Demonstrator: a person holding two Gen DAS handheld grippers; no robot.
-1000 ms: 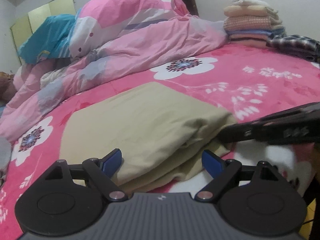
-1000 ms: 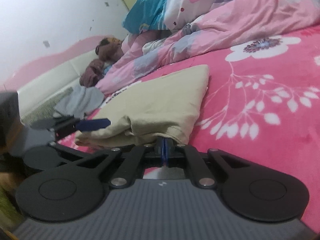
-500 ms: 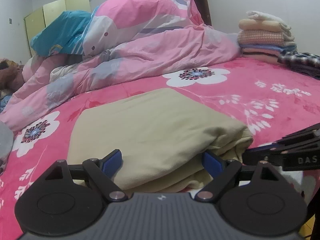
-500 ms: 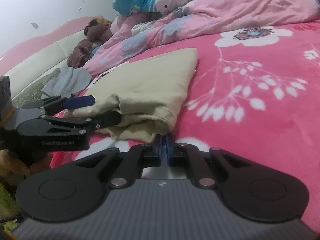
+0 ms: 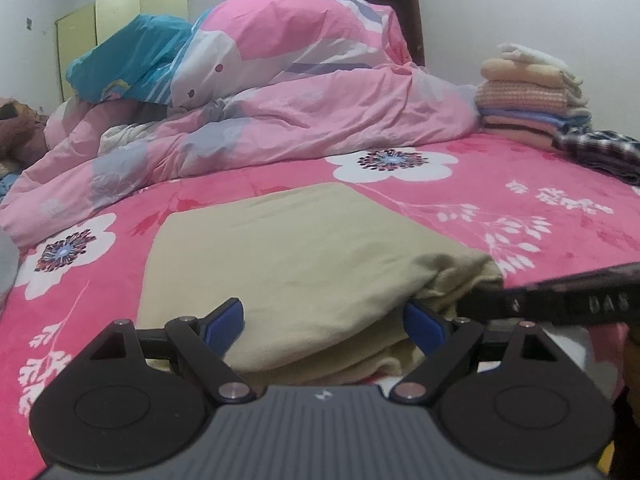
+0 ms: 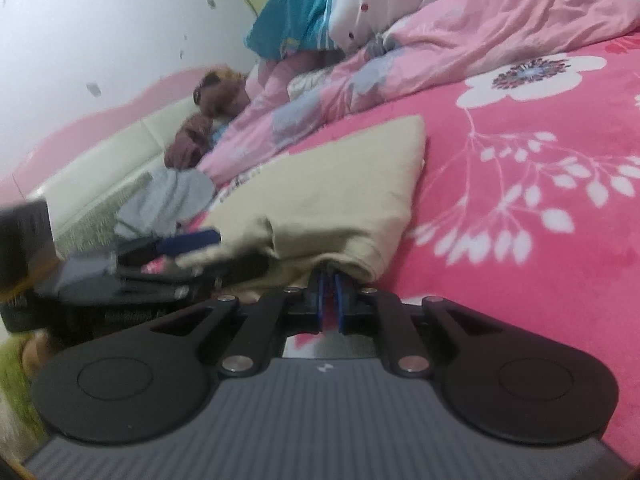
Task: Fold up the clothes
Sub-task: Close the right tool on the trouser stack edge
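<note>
A beige folded garment (image 5: 304, 248) lies on the pink flowered bedspread (image 5: 540, 208). My left gripper (image 5: 324, 324) is open, its blue pads (image 5: 224, 322) on either side of the garment's thick near edge. In the right wrist view the left gripper (image 6: 236, 248) looks blurred at the garment's (image 6: 340, 196) left corner. My right gripper (image 6: 330, 300) is shut, its tips just under the garment's near right corner, with only bedspread visible in the thin gap between the pads. From the left wrist view the right gripper (image 5: 560, 300) reaches in from the right to that corner.
A crumpled pink quilt (image 5: 320, 112) and a blue pillow (image 5: 132, 64) fill the back of the bed. A stack of folded clothes (image 5: 532, 96) and a plaid garment (image 5: 596, 148) sit at the back right. A grey garment (image 6: 172, 200) and a brown plush toy (image 6: 216, 92) lie near the headboard (image 6: 100, 168).
My right gripper, still shut, has moved back in to the garment's near right corner after drawing away. The left gripper stays open at the near edge and has barely shifted.
</note>
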